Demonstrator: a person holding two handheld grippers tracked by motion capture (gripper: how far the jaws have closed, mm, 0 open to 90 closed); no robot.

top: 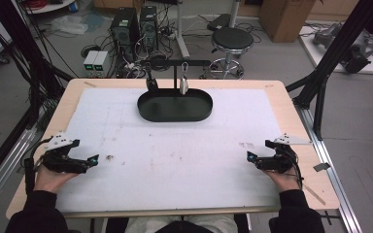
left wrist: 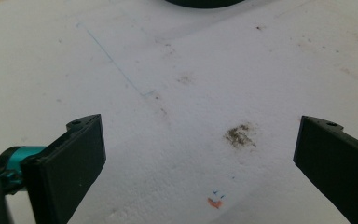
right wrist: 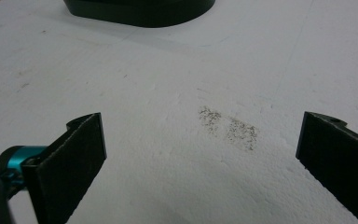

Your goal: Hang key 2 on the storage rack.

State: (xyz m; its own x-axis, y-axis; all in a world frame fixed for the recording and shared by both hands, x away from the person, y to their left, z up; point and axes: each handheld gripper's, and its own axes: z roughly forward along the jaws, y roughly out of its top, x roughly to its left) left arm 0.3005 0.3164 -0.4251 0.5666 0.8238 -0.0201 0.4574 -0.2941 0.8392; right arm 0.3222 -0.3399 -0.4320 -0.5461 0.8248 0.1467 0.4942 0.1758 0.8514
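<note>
risk first: both grippers well apart from the black oval tray (top: 175,114) at the far middle of the white sheet (top: 175,160), so a long reach ahead, probably. two small things hanging from a black stand (top: 180,63) just behind the tray, one dark (top: 151,83), one pale (top: 184,85); too small to name. likely trouble: coming in too low over the tray's rim and nudging the tray, or swinging a hanging piece so that closing jaws miss it. both arms converging on the same narrow spot could also bump each other or snag a trailing cable.

left gripper (top: 95,160) low over the sheet's left edge, jaws wide apart, nothing between them; in the left gripper view just bare sheet with a brown smudge (left wrist: 239,136) and a small orange mark (left wrist: 214,203), tray edge at the top. whether touching the sheet or hovering just above, cannot tell.

right gripper (top: 249,156) mirrored at the right edge, jaws equally wide, holding nothing; a grey speckled stain (right wrist: 228,127) on the sheet ahead, tray (right wrist: 140,11) farther on.
</note>
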